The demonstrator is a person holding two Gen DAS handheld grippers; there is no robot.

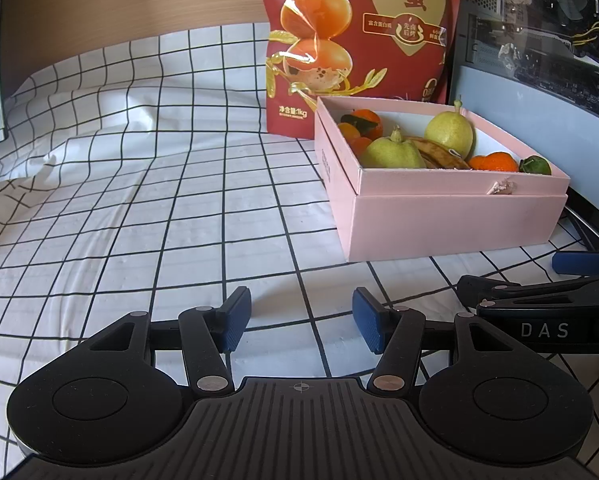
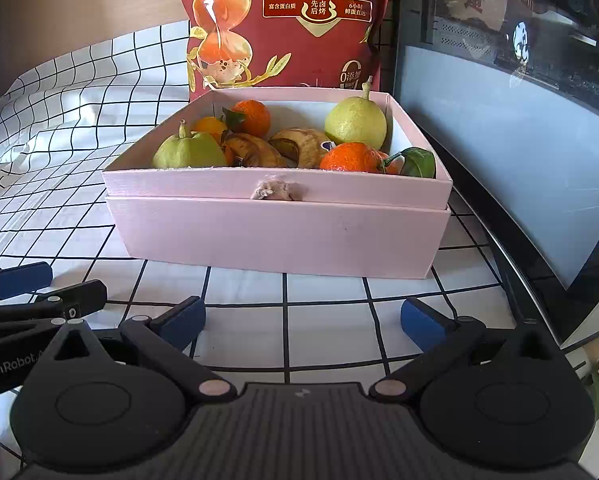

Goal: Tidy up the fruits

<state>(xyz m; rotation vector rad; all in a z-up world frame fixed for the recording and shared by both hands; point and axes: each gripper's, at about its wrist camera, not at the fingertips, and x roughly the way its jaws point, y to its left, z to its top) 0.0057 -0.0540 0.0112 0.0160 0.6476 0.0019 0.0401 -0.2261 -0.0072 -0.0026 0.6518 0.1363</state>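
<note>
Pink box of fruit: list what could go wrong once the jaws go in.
1. The bananas look brown and soft, wedged between a pear and a tangerine; a squeeze may mash them.
2. The pink box sits nested on its lid, so pushing on its wall might slide it.
3. The tall red snack bag stands right behind it; a deep reach could tip it over.

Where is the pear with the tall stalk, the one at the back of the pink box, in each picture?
Left wrist view: the pear sits right of centre, upper half, against the box's back wall.
Right wrist view: the same pear is just right of centre, in the back right corner.
Shared landmark: the torn spot on the pink box front rim.
</note>
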